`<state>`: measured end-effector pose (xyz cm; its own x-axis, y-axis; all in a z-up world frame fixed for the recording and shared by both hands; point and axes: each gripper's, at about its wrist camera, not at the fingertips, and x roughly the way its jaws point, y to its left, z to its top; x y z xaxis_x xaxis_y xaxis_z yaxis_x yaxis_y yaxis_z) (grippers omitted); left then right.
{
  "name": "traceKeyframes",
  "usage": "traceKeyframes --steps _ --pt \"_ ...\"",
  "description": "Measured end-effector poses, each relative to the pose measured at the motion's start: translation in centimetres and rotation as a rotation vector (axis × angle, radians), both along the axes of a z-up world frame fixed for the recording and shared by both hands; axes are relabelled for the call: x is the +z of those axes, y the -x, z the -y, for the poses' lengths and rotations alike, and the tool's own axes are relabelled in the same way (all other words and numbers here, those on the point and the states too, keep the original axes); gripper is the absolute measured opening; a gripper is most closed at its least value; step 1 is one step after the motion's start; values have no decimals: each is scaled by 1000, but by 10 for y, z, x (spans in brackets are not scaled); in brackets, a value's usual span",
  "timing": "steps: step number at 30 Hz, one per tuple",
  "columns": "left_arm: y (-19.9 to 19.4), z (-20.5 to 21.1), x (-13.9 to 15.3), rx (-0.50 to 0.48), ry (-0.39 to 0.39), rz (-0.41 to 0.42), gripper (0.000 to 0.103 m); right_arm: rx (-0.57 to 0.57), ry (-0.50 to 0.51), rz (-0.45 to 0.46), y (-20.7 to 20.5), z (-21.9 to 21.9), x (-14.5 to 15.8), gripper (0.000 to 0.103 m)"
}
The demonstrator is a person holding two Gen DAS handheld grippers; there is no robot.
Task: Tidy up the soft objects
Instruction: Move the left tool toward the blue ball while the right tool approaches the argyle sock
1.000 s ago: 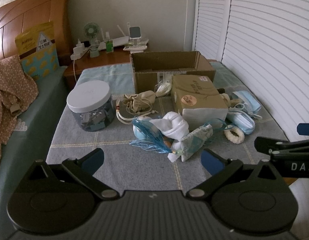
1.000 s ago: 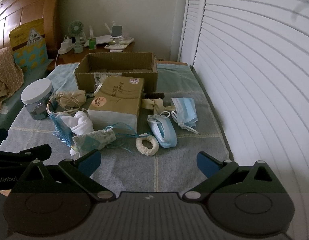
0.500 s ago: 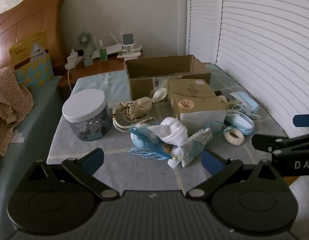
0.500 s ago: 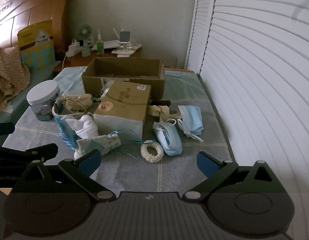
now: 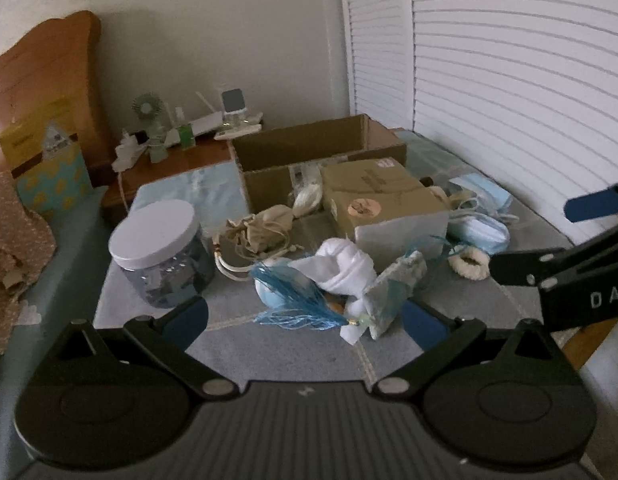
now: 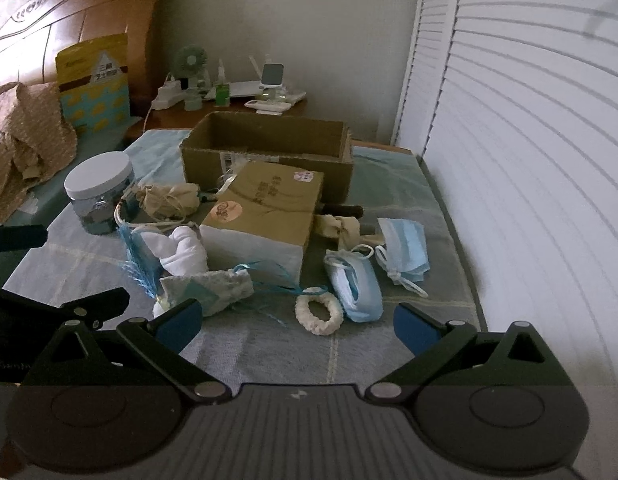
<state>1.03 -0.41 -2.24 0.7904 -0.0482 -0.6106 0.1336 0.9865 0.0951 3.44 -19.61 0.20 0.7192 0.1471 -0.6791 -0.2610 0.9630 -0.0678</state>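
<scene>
Left gripper point(image 5: 305, 316) and right gripper point(image 6: 295, 322) both spread wide, nothing held — hovering above the grey mat point(image 6: 269, 344). Soft items lie clustered there: white cloth point(image 6: 185, 250), scrunchie point(image 6: 319, 314), face masks point(image 6: 405, 248) — in front of the cardboard box point(image 6: 269, 152).

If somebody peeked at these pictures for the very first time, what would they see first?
Probably the messy heap of soft things in the middle of the bed: a white cloth bundle beside blue feathery strands. Behind sits an open cardboard box, and pale blue face masks lie right of the pile.
</scene>
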Motion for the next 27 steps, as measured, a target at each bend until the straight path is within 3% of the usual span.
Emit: traceKeyframes --steps 17,27 --pt "-21 -29 -34 -49 88 -94 102 119 12 -52 -25 -11 -33 103" --pt "-30 -41 -52 -58 83 -149 102 213 3 -91 -43 -31 -47 103"
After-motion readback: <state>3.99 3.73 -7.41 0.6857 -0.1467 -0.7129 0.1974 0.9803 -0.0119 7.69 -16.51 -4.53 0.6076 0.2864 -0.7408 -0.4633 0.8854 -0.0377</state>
